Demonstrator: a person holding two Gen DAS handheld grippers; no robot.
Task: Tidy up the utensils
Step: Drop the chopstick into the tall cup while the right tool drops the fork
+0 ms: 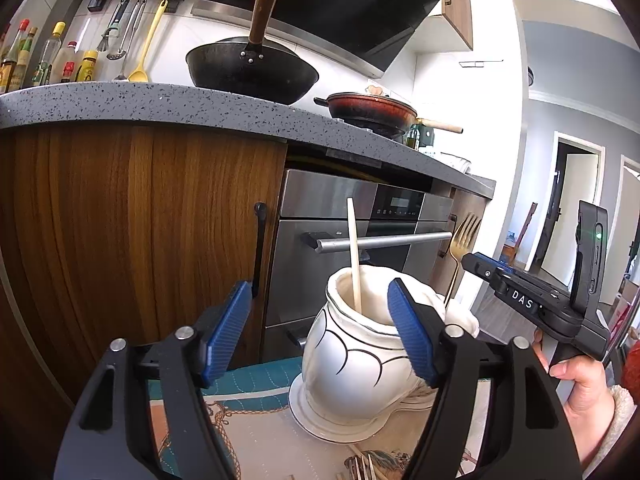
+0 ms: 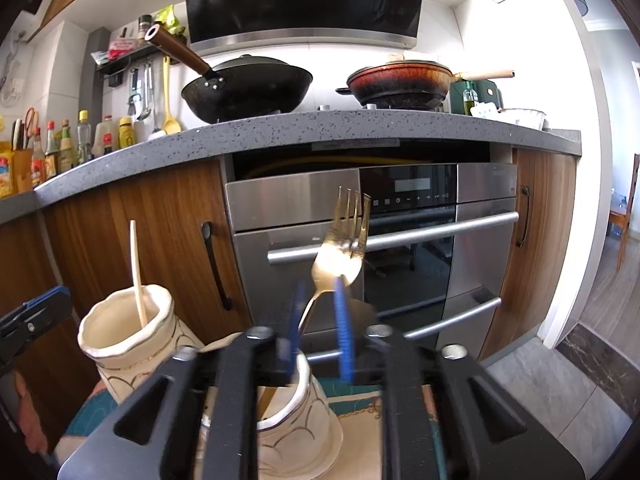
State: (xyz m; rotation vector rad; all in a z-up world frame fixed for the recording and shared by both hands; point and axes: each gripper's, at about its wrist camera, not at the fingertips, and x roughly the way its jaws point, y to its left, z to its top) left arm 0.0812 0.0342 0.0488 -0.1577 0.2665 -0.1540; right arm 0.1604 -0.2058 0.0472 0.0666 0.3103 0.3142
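Note:
A white ceramic holder [image 1: 352, 356] with two openings stands on a saucer; it also shows in the right wrist view [image 2: 128, 332]. A pale wooden chopstick [image 1: 353, 256] stands in its left opening, also seen from the right wrist [image 2: 138, 272]. My left gripper [image 1: 320, 332] is open and empty, its blue pads either side of the holder's rim. My right gripper [image 2: 320, 324] is above the holder's right opening; a gold fork [image 2: 342, 248] stands tines up between its blue pads, which look slightly apart. The fork [image 1: 460, 248] and right gripper [image 1: 520, 296] show at right in the left wrist view.
The holder's saucer [image 1: 332, 424] rests on a patterned cloth [image 1: 256, 384] with more utensils [image 1: 364, 468] at its near edge. Behind are a steel oven [image 2: 400, 248], wooden cabinet doors [image 1: 120, 220] and a grey countertop [image 2: 280, 132] carrying a black wok [image 2: 248, 88].

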